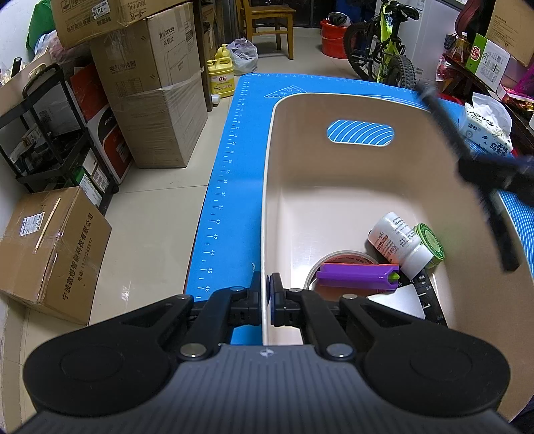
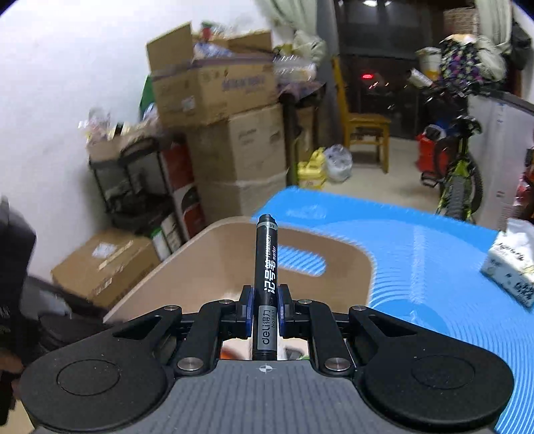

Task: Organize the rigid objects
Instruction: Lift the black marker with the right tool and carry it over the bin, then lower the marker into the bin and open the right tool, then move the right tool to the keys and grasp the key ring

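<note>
A beige plastic bin [image 1: 300, 187] stands on the blue mat [image 1: 230, 160]. In it lie a white pill bottle [image 1: 398, 242], a green-lidded jar [image 1: 430, 242], a purple holder [image 1: 357, 273], a tape roll [image 1: 337, 258] and a black remote [image 1: 427, 293]. My left gripper [image 1: 266, 293] is shut on the bin's left wall. My right gripper [image 2: 265, 302] is shut on a black marker [image 2: 266, 263] and holds it above the bin [image 2: 207, 263]. The right gripper and marker show blurred in the left wrist view [image 1: 490, 173].
A tissue pack [image 1: 487, 130] lies on the mat at the right, also in the right wrist view [image 2: 510, 263]. Cardboard boxes [image 1: 150, 93], a black shelf [image 1: 56, 133], a yellow jug [image 1: 221, 71], a wooden chair [image 1: 267, 23] and a bicycle [image 1: 383, 46] stand on the floor around the table.
</note>
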`<move>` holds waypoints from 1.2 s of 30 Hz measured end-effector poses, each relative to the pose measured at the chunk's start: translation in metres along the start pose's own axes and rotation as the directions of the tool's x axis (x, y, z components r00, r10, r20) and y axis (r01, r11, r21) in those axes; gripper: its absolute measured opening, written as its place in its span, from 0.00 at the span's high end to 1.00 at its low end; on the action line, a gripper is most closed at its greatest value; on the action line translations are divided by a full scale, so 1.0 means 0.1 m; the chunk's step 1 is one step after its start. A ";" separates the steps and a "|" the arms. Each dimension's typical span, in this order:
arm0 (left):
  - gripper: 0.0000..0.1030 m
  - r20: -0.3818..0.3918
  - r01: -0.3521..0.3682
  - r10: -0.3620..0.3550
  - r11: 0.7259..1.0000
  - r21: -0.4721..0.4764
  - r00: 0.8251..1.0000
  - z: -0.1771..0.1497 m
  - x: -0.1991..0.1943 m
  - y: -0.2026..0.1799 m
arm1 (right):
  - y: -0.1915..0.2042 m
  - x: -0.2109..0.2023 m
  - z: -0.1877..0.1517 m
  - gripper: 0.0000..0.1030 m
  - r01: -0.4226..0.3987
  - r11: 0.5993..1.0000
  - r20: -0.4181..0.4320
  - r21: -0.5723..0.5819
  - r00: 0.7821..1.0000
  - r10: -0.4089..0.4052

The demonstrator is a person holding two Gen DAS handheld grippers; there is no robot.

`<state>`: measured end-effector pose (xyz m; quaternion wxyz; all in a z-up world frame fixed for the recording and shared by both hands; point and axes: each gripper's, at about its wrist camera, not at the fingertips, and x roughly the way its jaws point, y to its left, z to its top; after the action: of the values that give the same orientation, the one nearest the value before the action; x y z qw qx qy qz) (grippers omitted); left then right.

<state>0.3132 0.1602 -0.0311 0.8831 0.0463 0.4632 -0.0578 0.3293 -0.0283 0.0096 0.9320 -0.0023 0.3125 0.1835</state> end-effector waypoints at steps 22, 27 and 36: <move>0.95 0.000 -0.002 0.002 1.000 0.002 1.000 0.00 0.00 0.00 | -0.02 0.24 -0.09 0.53 -0.068 0.998 -0.153 0.008 0.986 0.068; 0.95 -0.001 0.001 -0.001 1.000 -0.001 1.000 0.00 0.00 0.00 | -0.28 0.01 0.06 0.44 0.000 0.999 -0.030 0.037 1.000 0.001; 0.95 -0.007 0.006 -0.006 1.000 0.010 1.000 0.01 0.02 0.00 | -1.12 0.09 -0.04 0.43 0.173 0.966 0.015 0.190 0.984 -0.179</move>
<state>0.3151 0.1601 -0.0319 0.8812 0.0497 0.4660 -0.0625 0.3720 -0.1305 -0.0110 0.9456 0.0610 0.3118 0.0699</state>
